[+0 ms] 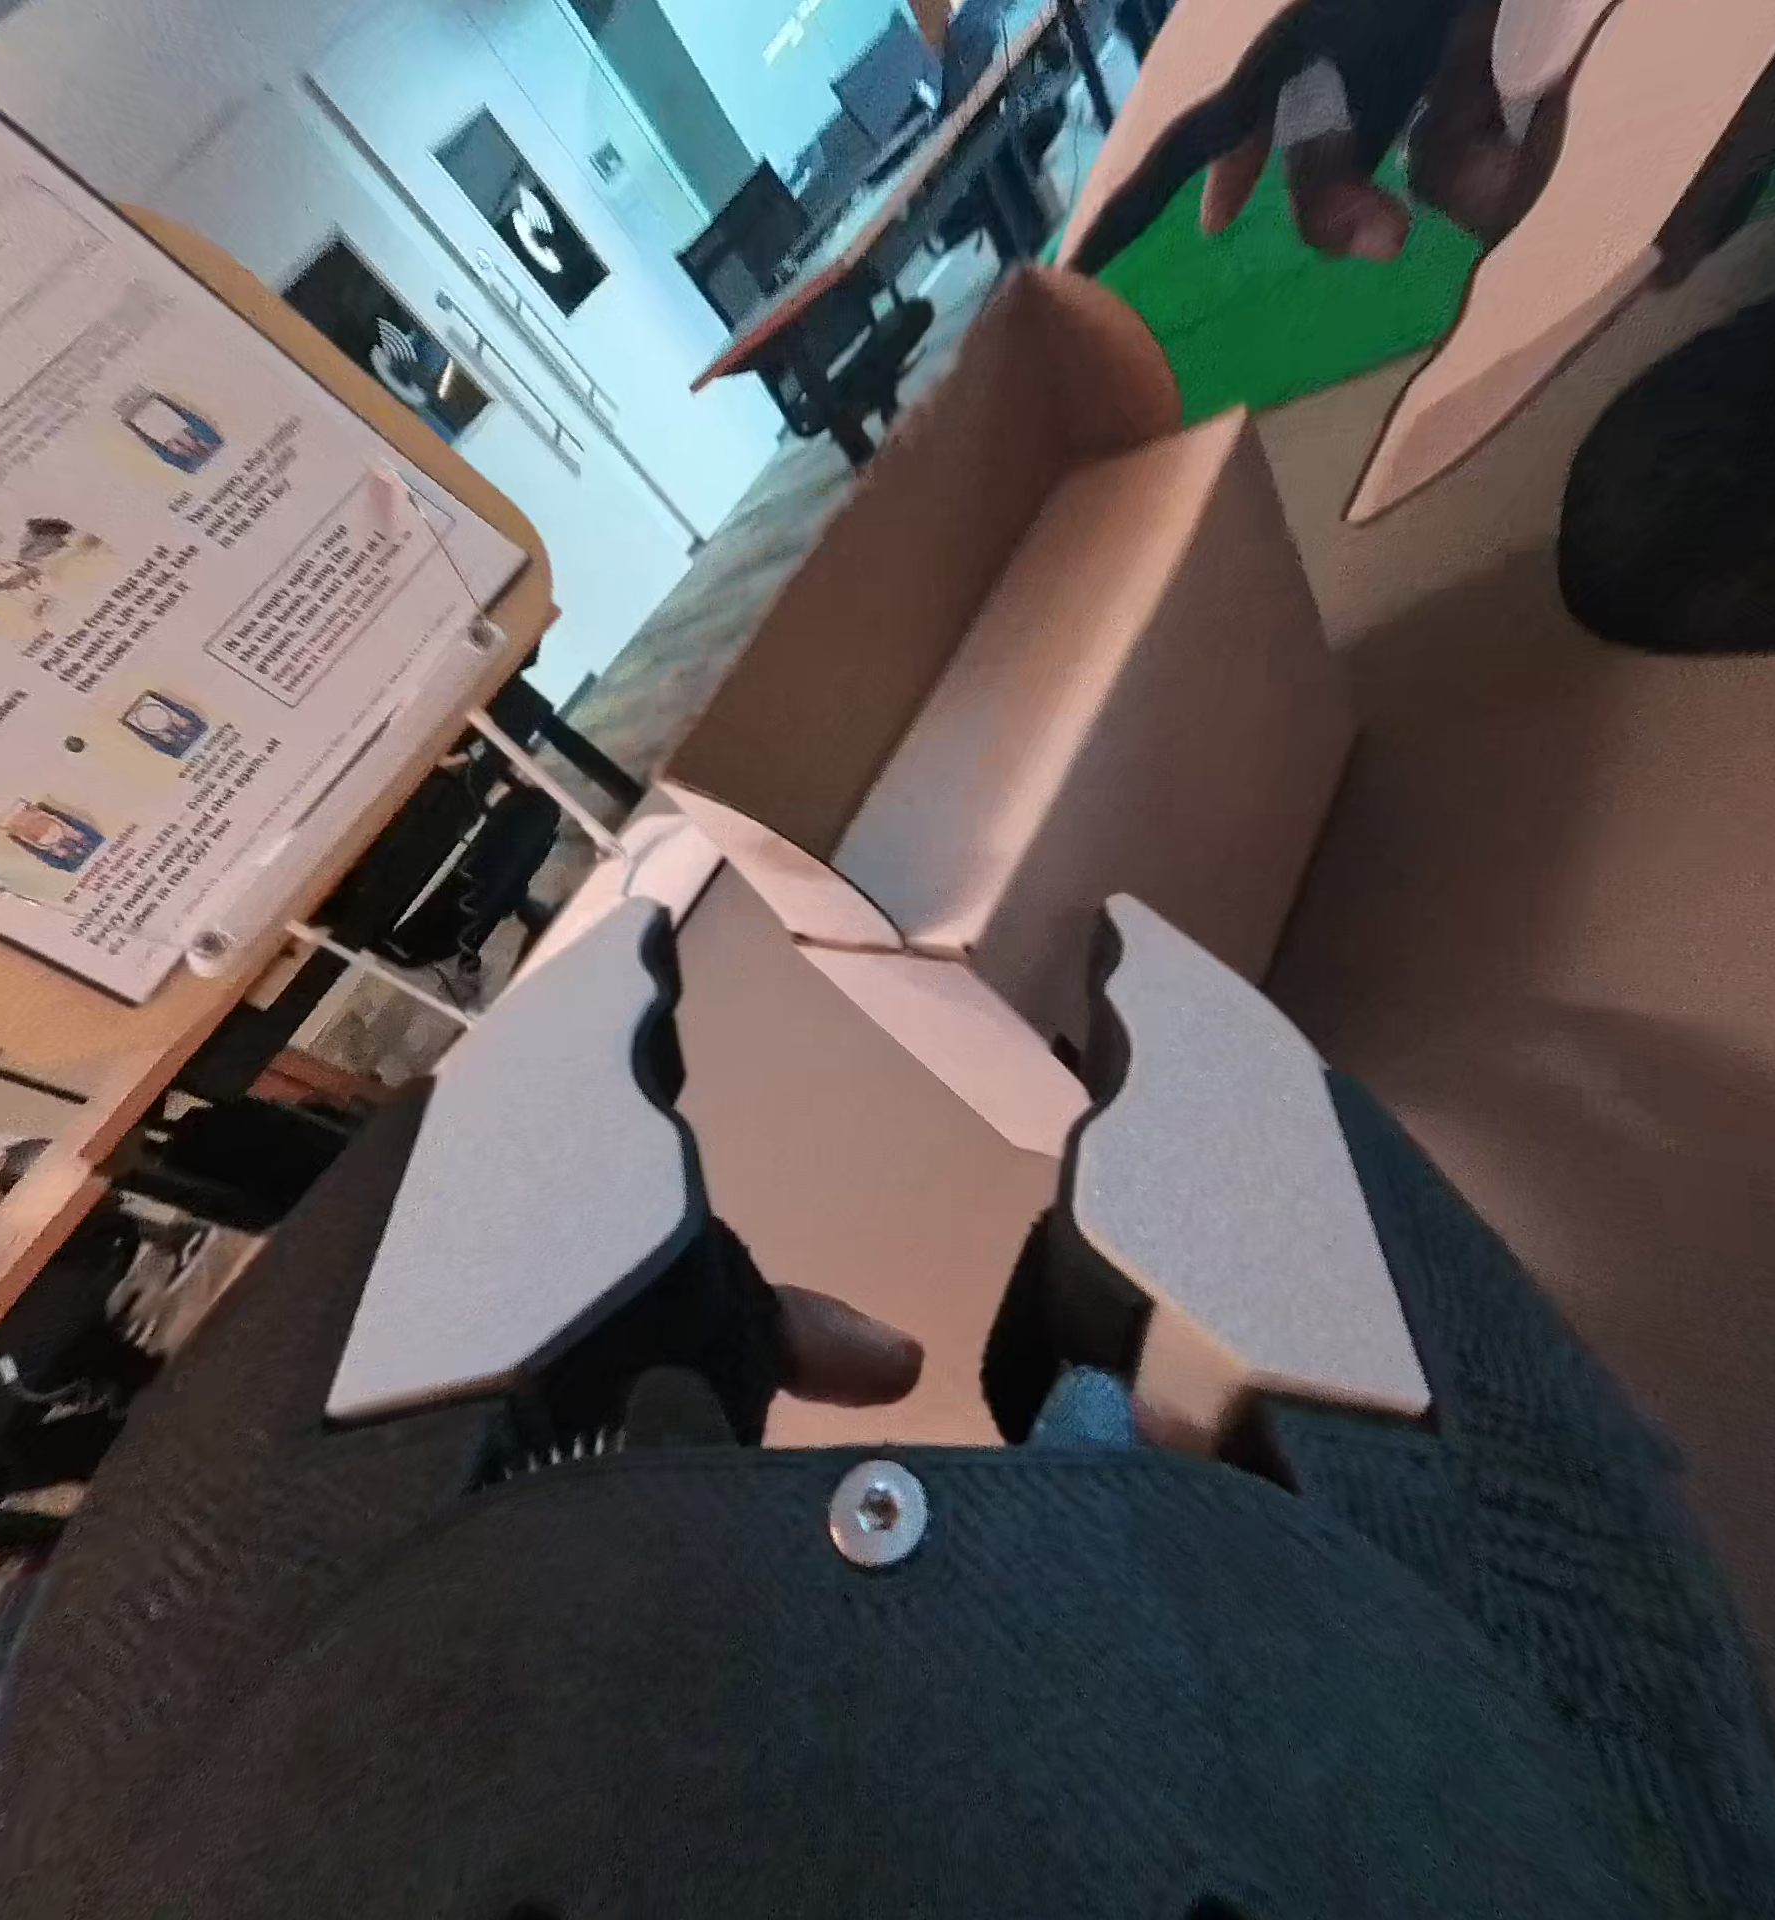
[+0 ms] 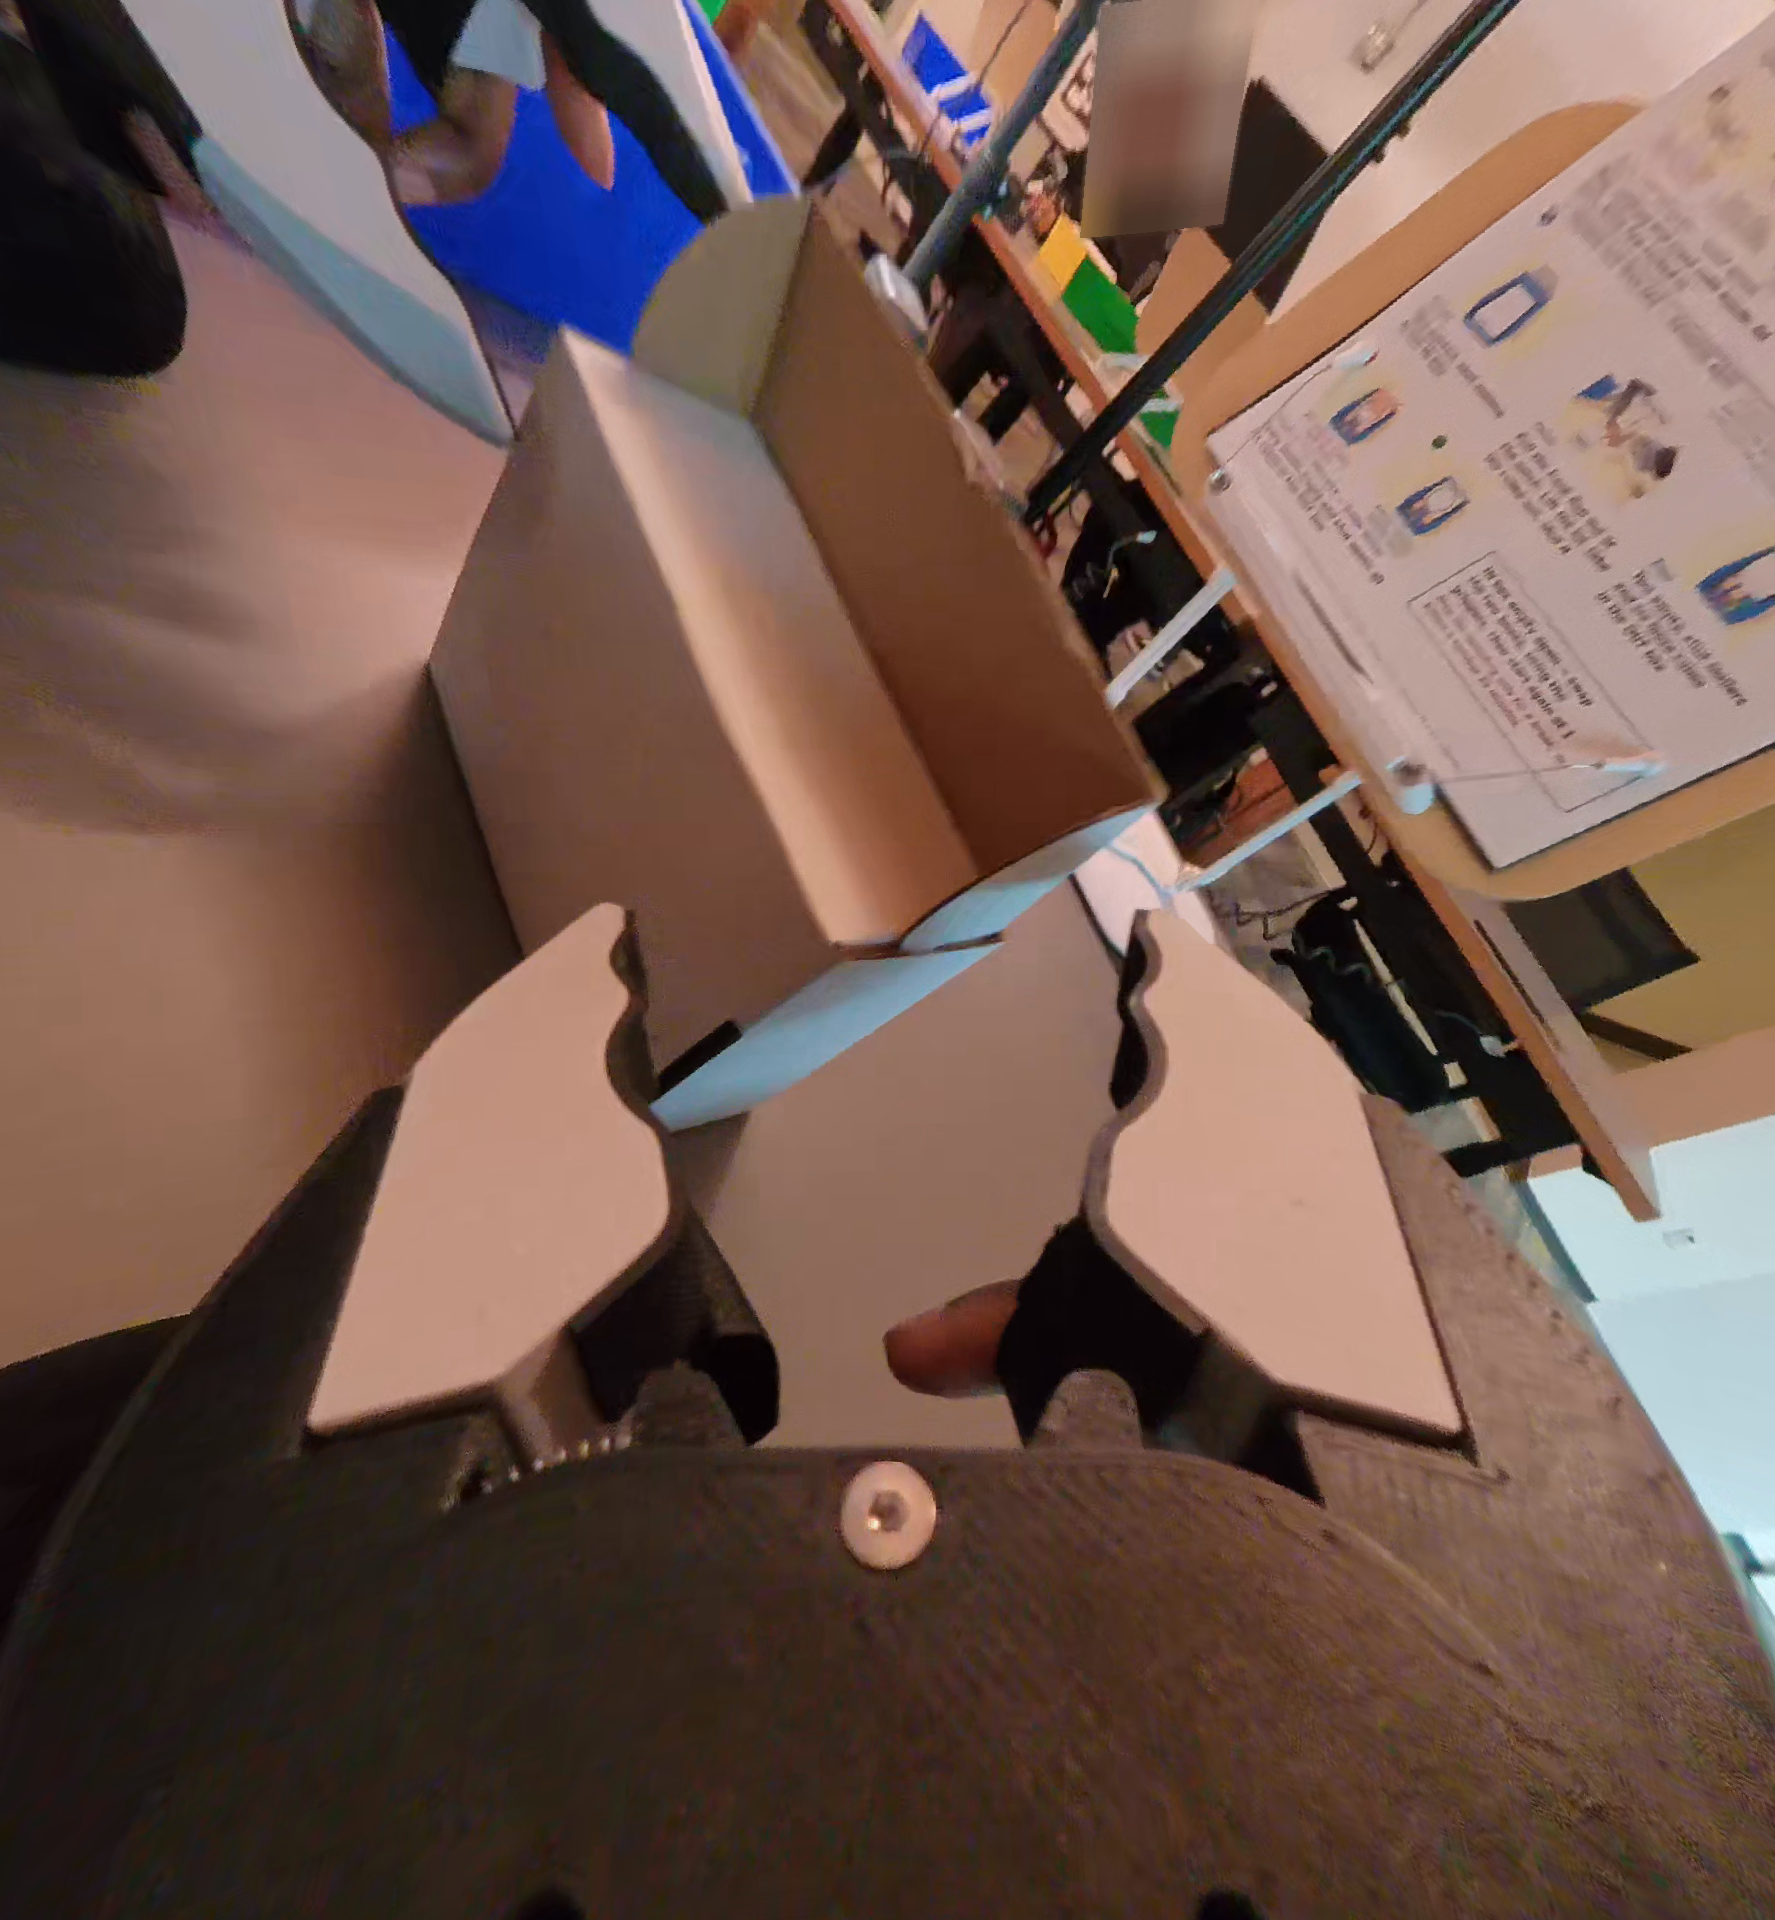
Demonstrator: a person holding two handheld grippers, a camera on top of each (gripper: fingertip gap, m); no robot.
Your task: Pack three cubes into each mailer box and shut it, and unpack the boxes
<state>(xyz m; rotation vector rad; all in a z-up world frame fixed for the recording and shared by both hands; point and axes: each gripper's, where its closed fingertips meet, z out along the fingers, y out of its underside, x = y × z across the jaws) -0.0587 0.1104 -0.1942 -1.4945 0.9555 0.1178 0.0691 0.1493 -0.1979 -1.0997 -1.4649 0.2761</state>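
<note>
A brown cardboard mailer box point(image 1: 1091, 707) lies between my two grippers, which face each other at its two ends. Its long flap with rounded ears stands up along one edge. My left gripper point(image 1: 883, 935) is open, and a corner of the box's end lies between its fingers. My right gripper point(image 2: 878, 935) is open in the same way at the other end of the box point(image 2: 675, 665). Each gripper shows far off in the other's view, the right one point(image 1: 1485, 395) and the left one point(image 2: 343, 239). No cubes are in sight.
A green bin point(image 1: 1278, 312) lies behind the box in the left wrist view, and a blue bin point(image 2: 550, 239) in the right wrist view. A printed instruction sheet on a wooden board point(image 1: 156, 582) stands beside the box; it also shows in the right wrist view point(image 2: 1548, 499). Desks stand farther off.
</note>
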